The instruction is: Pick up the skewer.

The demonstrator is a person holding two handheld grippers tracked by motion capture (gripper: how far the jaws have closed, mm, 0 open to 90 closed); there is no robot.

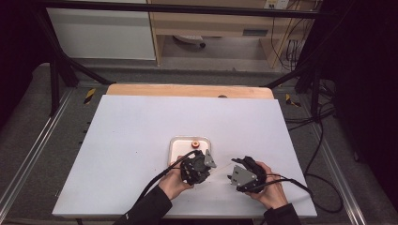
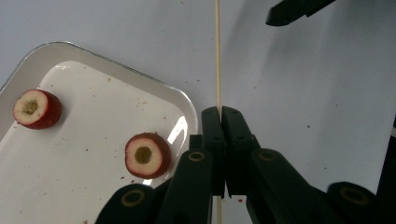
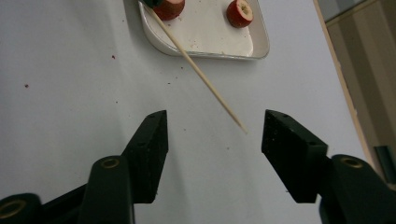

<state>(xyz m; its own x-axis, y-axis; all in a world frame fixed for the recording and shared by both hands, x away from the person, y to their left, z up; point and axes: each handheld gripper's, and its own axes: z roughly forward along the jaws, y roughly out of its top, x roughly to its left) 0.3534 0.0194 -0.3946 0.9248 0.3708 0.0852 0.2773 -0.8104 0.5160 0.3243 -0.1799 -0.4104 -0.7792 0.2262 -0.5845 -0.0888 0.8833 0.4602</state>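
**Skewer tip could slip past my right fingers**

My left gripper has its fingers pressed together on the wooden skewer, just beside the white tray holding two cored red fruit pieces. The skewer's free end points away from the tray, between the spread fingers of my right gripper, untouched. If I close off-line, I judge the tip could deflect, or the thin stick bend or snap.
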